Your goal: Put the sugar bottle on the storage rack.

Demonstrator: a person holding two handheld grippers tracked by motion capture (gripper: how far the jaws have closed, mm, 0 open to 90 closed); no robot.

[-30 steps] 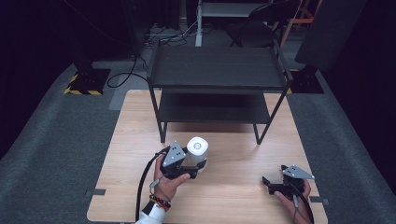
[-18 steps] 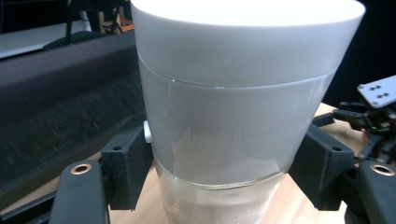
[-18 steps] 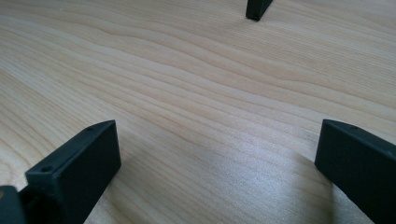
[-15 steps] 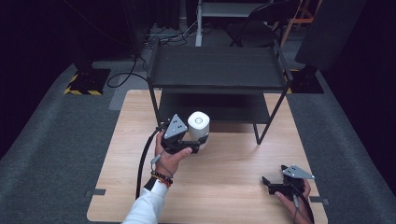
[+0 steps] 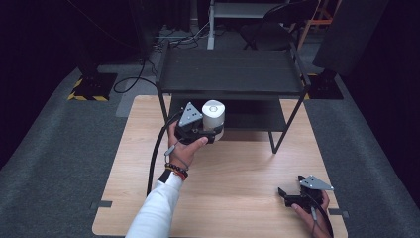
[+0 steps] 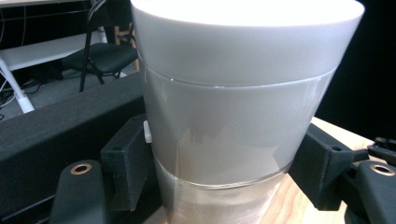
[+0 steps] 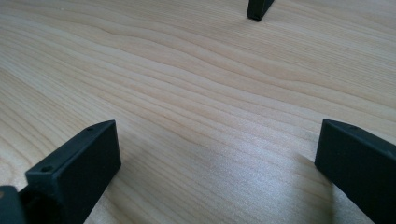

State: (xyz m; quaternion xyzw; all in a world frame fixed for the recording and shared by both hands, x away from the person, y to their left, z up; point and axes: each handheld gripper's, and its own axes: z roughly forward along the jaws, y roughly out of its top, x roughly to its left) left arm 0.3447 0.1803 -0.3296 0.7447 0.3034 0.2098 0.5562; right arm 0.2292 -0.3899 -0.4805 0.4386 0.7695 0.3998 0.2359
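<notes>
My left gripper (image 5: pixel 212 133) clamps the white canister (image 5: pixel 213 115) beside the black shelf (image 5: pixel 230 73), not yet placed, while my right gripper (image 5: pixel 289 196) rests wide open.

Between the black jaws of the left gripper (image 6: pixel 219 182) sits a white container (image 6: pixel 233 102) with a paler glossy band and a silvery lower part. Beyond it stands a black two-tier rack (image 5: pixel 230 74). Under the black right gripper (image 7: pixel 215 172) lies the pale, wavy-grained wooden table (image 7: pixel 187 84). The sleeve (image 5: pixel 156 210) behind the left gripper is white.
</notes>
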